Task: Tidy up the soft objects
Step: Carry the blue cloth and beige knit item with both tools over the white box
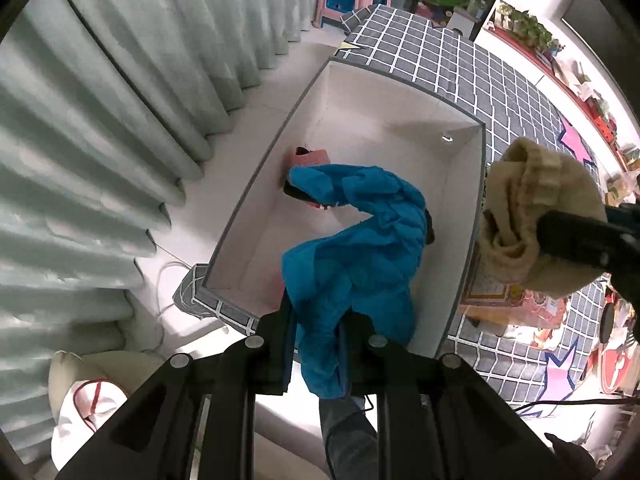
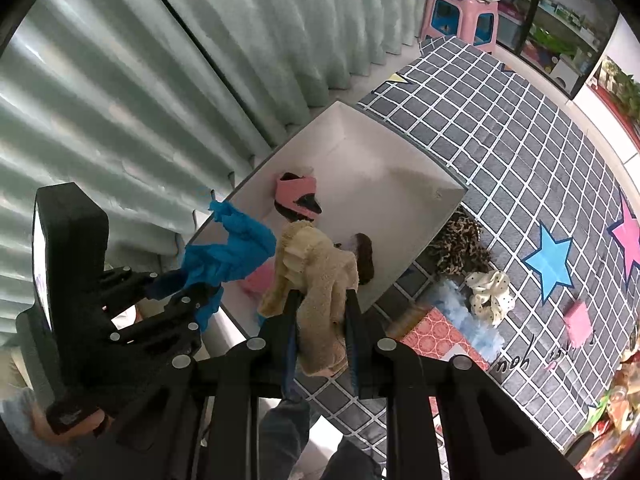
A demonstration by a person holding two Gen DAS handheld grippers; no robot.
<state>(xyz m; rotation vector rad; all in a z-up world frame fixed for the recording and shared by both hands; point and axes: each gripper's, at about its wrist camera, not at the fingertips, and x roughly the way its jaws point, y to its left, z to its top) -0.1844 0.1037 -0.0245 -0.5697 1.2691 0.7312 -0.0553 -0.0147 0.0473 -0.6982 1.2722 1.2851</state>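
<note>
1. The left gripper is pinched on a blue cloth that hangs straight down — its long axis runs away from the fingers and over the open white box. So the drop target lies directly below and ahead of that claw.
2. The right gripper is clamped on a beige fuzzy sock, held at the box's near right rim, partly over the opening.
3. Both hands are close to the box; I judge the left one better placed, since its cloth already dangles well inside the walls.
4. Inside, a pink-and-black item lies against the left wall; the far half of the floor is bare, so there is room.
5. Watch the edges: the sock's claw sits near the rim, and the two grippers are just beside each other — they could bump.
6. More soft things wait on the grid-patterned mat right of the box: a leopard-print scrunchie and a dotted cream scrunchie.
</note>
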